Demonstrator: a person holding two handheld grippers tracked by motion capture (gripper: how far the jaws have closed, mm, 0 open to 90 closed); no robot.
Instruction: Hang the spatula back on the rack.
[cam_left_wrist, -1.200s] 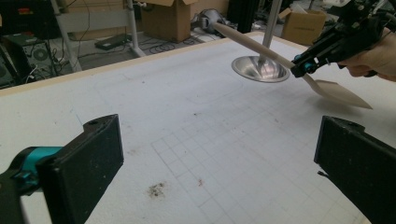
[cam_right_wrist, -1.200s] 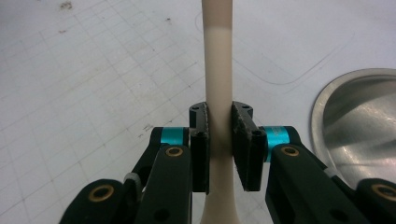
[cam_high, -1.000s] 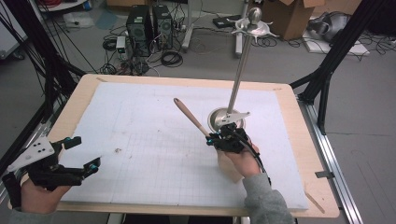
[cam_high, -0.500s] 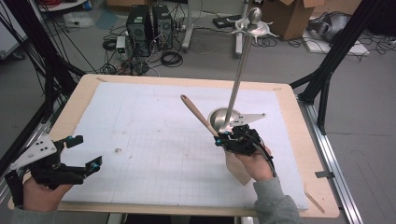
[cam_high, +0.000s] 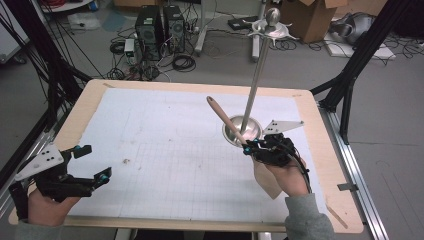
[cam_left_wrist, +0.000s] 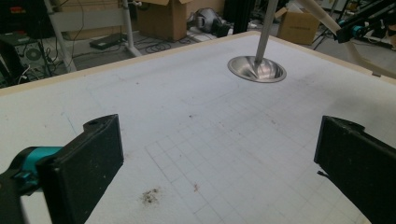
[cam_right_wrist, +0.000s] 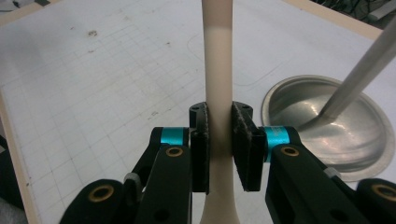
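A person stands at the near edge of a wooden worktop (cam_high: 90, 92) covered by a white gridded mat (cam_high: 165, 130), holding a two-fingered gripper in each hand.

The right gripper (cam_high: 248, 146) is at the right of the mat, raised above the surface. Its fingers (cam_right_wrist: 201, 140) are clamped on the neck of a pale wooden spatula (cam_high: 225, 118), pressing on it from both sides. The handle slants up and away toward the far left, ending in a darker rounded tip. The flat blade (cam_high: 265, 177) hangs down on the near side, below the person's hand.

Just beyond the right gripper stands a metal stand: a round, shiny dish-shaped base (cam_high: 250, 131) resting on the mat, with a thin pole (cam_high: 258, 70) rising from its middle to a forked top with a knob (cam_high: 271, 22).

The left gripper (cam_high: 93, 165) is at the near left corner of the worktop, well apart from the spatula. Its fingers (cam_left_wrist: 88, 163) are spread wide with only bare mat between them.
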